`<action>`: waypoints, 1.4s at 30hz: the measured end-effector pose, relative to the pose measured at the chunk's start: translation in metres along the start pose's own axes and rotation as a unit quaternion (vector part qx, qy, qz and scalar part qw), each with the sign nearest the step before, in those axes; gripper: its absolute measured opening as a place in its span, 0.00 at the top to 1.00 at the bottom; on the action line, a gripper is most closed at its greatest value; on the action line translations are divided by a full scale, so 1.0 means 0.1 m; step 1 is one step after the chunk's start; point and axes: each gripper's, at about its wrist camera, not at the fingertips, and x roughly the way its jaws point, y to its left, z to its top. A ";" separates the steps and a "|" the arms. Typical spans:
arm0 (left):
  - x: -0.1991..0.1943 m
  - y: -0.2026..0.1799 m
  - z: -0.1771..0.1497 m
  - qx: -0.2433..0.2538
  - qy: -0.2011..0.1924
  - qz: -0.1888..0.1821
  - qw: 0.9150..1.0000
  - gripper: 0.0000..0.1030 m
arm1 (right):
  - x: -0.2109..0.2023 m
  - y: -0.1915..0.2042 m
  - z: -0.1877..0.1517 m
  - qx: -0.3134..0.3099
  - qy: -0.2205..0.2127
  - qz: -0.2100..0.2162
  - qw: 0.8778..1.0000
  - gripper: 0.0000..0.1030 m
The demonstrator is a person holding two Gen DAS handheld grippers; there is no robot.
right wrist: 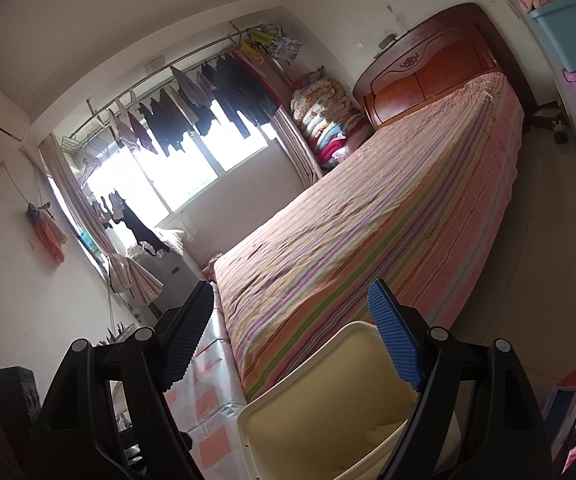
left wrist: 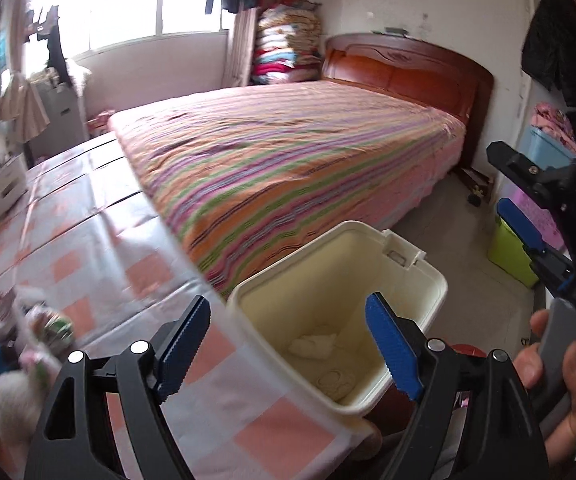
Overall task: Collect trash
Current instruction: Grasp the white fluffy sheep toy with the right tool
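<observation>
The bin (left wrist: 431, 280) looks like smooth cream plastic with a soft sheen, and a crumpled white paper wad (left wrist: 313, 345) lies inside it. The tabletop (left wrist: 248, 412) wears a glossy checked plastic cover — light glares off it. The left claw (left wrist: 288, 346) has matt black plastic arms, ribbed blue pads and shiny metal rivets; the right claw (right wrist: 291, 338) is alike. The bed (left wrist: 288, 148) carries matt striped cloth, its headboard (left wrist: 407, 68) polished reddish wood — quite glossy.

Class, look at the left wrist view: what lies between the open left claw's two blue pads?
Between the left claw's pads shows the open cream bin, with white crumpled paper on its bottom.
</observation>
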 end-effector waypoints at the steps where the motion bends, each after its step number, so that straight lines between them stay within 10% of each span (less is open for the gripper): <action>1: -0.06 0.07 -0.05 -0.010 -0.001 0.004 1.000 0.24 | 0.01 0.05 -0.02 -0.006 0.004 0.004 1.000 0.24; 14: -0.79 0.89 -0.67 -0.093 -0.011 0.085 0.992 0.24 | 0.23 0.97 -0.46 -0.116 0.081 0.095 0.985 0.22; 21: -1.29 1.29 -0.93 -0.121 -0.034 0.144 0.982 0.24 | 0.24 1.87 -1.05 -0.231 0.170 0.226 0.931 0.19; 28: -1.75 1.71 -1.25 -0.167 -0.048 0.189 0.967 0.24 | 0.21 2.52 -1.52 -0.310 0.265 0.358 0.840 0.17; 31: -1.90 1.86 -1.41 -0.189 -0.047 0.196 0.961 0.24 | 0.20 2.89 -1.76 -0.397 0.304 0.420 0.757 0.15; 34: -2.04 1.98 -1.55 -0.209 -0.051 0.199 0.956 0.24 | 0.32 3.14 -1.96 -0.467 0.316 0.429 0.706 0.15; 38: -2.18 2.09 -1.67 -0.230 -0.053 0.206 0.950 0.24 | 0.64 3.27 -2.20 -0.461 0.395 0.453 0.653 0.15; 42: -2.26 2.15 -1.73 -0.242 -0.054 0.202 0.947 0.24 | 0.84 3.33 -2.42 -0.481 0.422 0.445 0.627 0.15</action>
